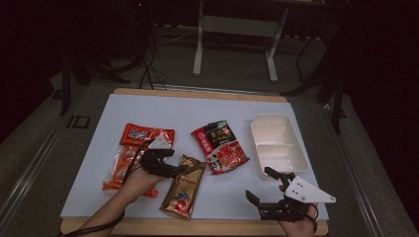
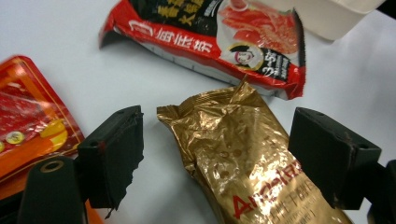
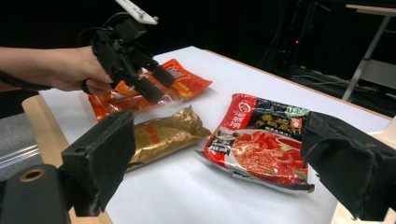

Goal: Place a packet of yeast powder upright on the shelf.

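A pale blue-white sheet (image 1: 197,111) covers a wooden table top (image 1: 197,227), whose light edge shows at the near and far sides. Around the table the room is dark; a grey floor, some black cables and the legs of a pale metal stand (image 1: 200,49) are seen behind it.

On the sheet lie four things. A flat orange-red plastic snack packet (image 1: 131,153) is at the left. A crinkled gold foil packet (image 1: 184,190) with red letters lies near the front edge. A red and black noodle bag (image 1: 221,145) with a picture of red soup lies in the middle. A white two-compartment plastic tray (image 1: 278,143) stands at the right.

The left gripper (image 1: 175,162) hangs just above the top end of the gold packet; in the left gripper view its jaws stand wide apart on both sides of the packet and do not touch it. The right gripper (image 1: 264,185) is near the front right corner, just in front of the tray, also wide open and holding nothing.

The left hand (image 1: 136,182) covers the lower part of the orange packet. The small print on the bags is too blurred to read.
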Motion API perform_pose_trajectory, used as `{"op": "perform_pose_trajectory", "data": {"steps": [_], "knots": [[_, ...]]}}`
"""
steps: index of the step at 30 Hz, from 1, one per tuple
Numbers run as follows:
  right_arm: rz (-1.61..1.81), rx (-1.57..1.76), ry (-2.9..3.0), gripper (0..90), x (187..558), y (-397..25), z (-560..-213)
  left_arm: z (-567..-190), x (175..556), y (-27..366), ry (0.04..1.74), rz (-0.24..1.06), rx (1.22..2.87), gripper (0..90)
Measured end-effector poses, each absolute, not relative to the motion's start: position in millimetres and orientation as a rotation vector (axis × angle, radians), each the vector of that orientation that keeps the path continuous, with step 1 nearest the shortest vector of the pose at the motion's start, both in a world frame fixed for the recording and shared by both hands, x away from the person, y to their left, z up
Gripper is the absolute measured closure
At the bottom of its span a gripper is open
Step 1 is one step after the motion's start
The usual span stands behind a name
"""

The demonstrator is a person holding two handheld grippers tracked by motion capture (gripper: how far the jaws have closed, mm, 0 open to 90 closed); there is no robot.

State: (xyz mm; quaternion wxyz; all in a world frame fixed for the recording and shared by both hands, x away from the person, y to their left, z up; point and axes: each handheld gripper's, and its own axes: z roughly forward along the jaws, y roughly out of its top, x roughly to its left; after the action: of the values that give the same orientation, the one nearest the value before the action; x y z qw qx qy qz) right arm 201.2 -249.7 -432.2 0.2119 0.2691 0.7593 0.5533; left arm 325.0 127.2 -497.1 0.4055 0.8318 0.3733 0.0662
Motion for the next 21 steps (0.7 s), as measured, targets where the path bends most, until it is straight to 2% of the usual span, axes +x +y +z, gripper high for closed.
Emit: {"op": "perform_pose_trajectory", "data": {"steps": [6, 12, 21], "knots": [[1.533, 0.745, 2.119, 10.3, 201.1, -249.0, -433.3, -505.8, 339.3, 117.4, 0.987, 0.181, 2.130, 21.6], [1.532, 0.747, 2.129, 10.3, 201.1, -249.4, -434.1, -515.0, 350.1, 114.4, 1.029, 0.108, 2.136, 24.6], [1.522, 0.743, 2.136, 10.4, 201.1, -248.3, -435.0, -526.6, 360.1, 110.3, 1.064, 0.077, 2.179, 28.3]]}}
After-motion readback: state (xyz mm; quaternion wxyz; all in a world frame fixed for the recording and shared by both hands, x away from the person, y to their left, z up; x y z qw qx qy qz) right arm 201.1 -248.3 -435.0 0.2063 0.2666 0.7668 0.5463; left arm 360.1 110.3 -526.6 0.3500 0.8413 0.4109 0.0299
